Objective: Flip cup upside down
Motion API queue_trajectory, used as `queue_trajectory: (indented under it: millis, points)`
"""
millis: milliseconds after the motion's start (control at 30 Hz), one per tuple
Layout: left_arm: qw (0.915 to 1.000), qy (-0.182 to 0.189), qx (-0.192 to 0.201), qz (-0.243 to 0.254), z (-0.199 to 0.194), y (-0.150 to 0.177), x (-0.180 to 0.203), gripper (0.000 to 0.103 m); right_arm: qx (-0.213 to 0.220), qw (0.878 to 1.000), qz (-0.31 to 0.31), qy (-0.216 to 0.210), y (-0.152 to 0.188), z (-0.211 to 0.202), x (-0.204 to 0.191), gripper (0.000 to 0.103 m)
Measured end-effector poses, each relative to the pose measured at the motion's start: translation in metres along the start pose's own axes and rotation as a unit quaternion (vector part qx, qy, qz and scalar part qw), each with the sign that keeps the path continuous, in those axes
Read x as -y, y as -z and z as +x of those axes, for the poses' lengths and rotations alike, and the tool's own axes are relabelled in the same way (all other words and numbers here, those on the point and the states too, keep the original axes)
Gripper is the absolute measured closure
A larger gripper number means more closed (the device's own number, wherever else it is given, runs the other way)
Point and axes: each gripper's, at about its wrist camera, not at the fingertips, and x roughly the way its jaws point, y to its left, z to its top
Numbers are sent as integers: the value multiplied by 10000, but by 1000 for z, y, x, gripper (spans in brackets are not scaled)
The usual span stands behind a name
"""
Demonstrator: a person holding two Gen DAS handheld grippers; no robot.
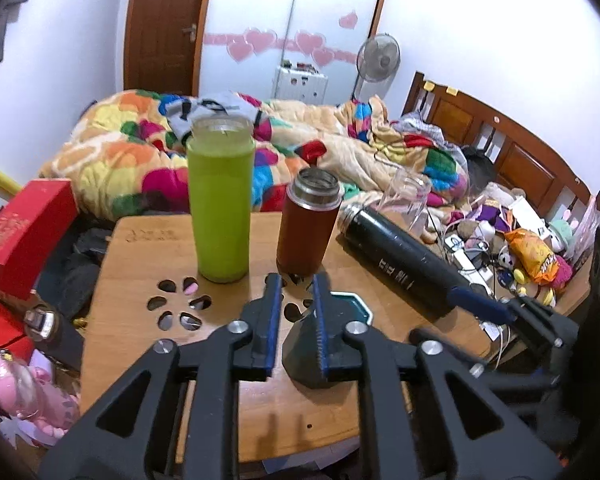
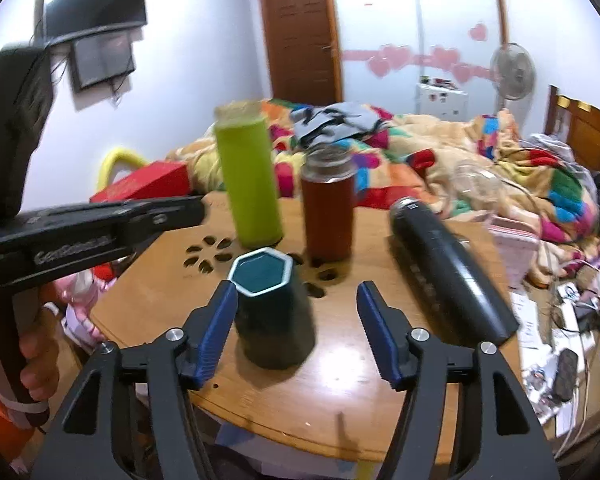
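A dark teal hexagonal cup [image 2: 274, 312] with a white rim stands on the round wooden table [image 2: 340, 368], its hexagonal end up. My right gripper [image 2: 298, 304] is open, its blue-padded fingers on either side of the cup, not touching it. In the left wrist view the cup [image 1: 332, 332] sits behind the right finger of my left gripper [image 1: 296, 292], which is open a little and holds nothing. The left gripper also shows at the left of the right wrist view [image 2: 172, 212].
A tall green bottle [image 1: 220, 208], a brown flask [image 1: 310, 224] and a black flask lying on its side [image 1: 404, 260] are on the table beyond the cup. A clear glass [image 1: 404, 196] stands behind. A bed with a colourful quilt [image 1: 140, 152] lies past the table.
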Motion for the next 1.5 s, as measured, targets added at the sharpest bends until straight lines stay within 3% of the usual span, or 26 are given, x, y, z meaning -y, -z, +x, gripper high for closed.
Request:
queue_trajectory:
  millis: [133, 267, 433, 533, 600, 967, 1500]
  points:
    - [9993, -159, 326, 85, -31, -1, 11, 61, 214, 9993, 200, 229, -9, -32, 11, 43]
    - [9961, -378, 750, 257, -65, 0, 26, 42, 522, 9973, 265, 452, -16, -66, 13, 26]
    - [9912, -541, 1131, 420, -98, 1, 39, 17, 894, 9941, 221, 567, -21, -107, 6, 19]
    - [9868, -666, 1396, 473, -118, 3, 46, 7, 1027, 9926, 231, 601, -22, -125, 2, 8]
    - [9849, -695, 1509, 492, -127, 5, 49, 4, 1148, 9909, 259, 646, -21, -138, 0, 0]
    - [9796, -669, 1794, 614, -162, 20, 60, 0, 1352, 9880, 315, 682, -14, -174, -6, 0]
    - [9779, -728, 1840, 678, -171, 28, 64, 0, 1447, 9865, 269, 715, -11, -188, -12, 0]
